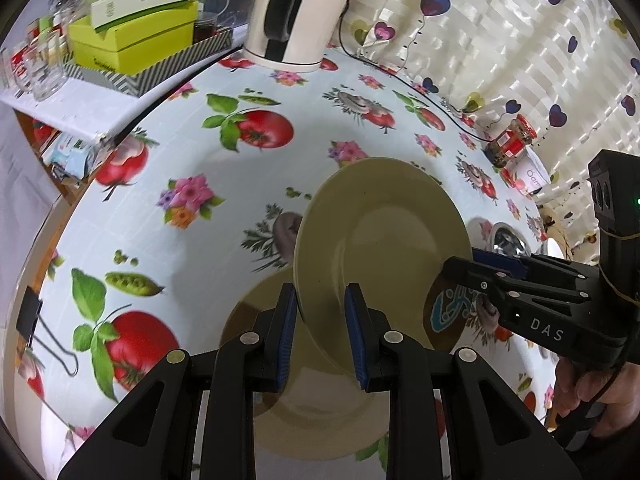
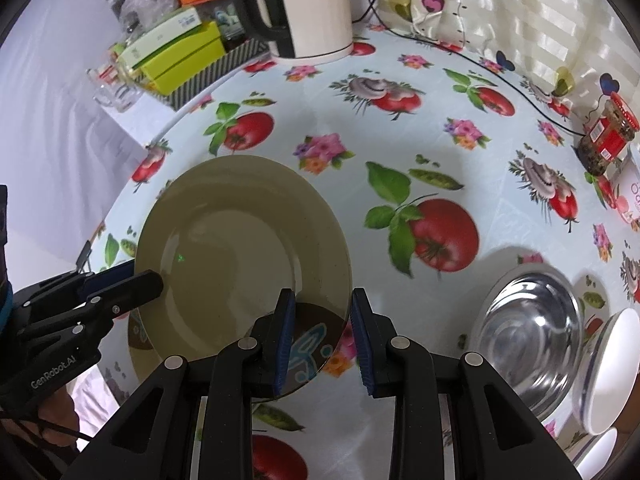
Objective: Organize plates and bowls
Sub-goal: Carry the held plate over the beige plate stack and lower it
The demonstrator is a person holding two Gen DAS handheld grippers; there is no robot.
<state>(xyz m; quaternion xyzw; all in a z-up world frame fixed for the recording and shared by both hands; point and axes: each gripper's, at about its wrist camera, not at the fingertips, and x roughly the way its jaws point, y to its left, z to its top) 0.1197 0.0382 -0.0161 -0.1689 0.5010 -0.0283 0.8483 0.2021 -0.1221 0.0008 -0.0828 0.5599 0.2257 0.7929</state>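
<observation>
left gripper (image 1: 321,332) and right gripper (image 2: 323,338): jaws standing narrowly apart, each pinching an opposite rim of one beige plate (image 2: 240,256), holding it above the tablecloth (image 2: 460,152).

plate: beige plate (image 1: 384,240) tilted, rim between left gripper (image 1: 321,336) pads
right gripper (image 1: 476,280): clamps plate's right rim
below: second beige plate (image 1: 280,420)
</observation>
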